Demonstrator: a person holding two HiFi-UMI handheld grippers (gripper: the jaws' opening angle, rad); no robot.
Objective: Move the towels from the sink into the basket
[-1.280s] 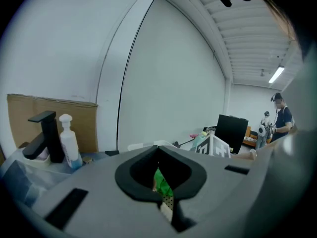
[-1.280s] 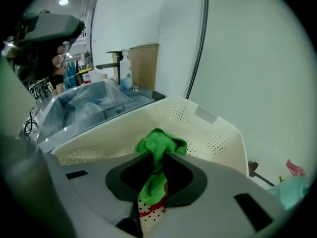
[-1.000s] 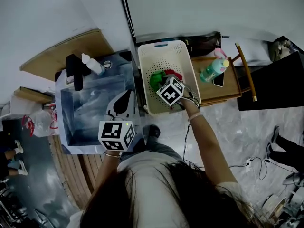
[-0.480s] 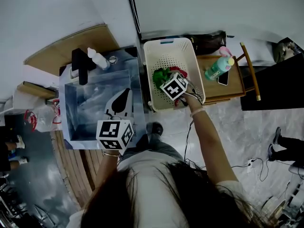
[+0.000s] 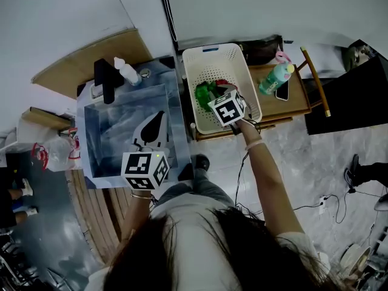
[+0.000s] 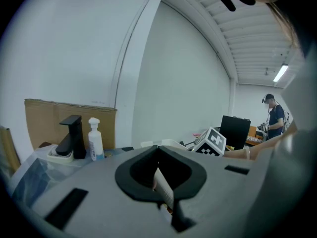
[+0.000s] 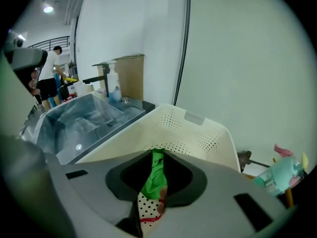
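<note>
Risk: right gripper (image 5: pixel 218 97), jaws just closed down on the green towel (image 7: pixel 156 175) (dotted cloth (image 7: pixel 146 209) pinched too) over the basket (image 5: pixel 193 65), may drag it back out if raised; left gripper (image 5: pixel 159 116), jaws together and empty, above the sink (image 5: pixel 121 135).

Basket (image 5: pixel 209 56): matt perforated plastic. Sink (image 5: pixel 103 132): glossy, smooth. Towels (image 5: pixel 205 93): soft cloth. Side table (image 5: pixel 297 102): wood.

A white wall (image 5: pixel 254 11) fills 12 o'clock. A brown wooden table (image 5: pixel 297 103) stands at 2 o'clock. Shiny grey floor (image 5: pixel 315 162) lies at 4 o'clock. 1 long lamp (image 6: pixel 280 73) glows overhead.
</note>
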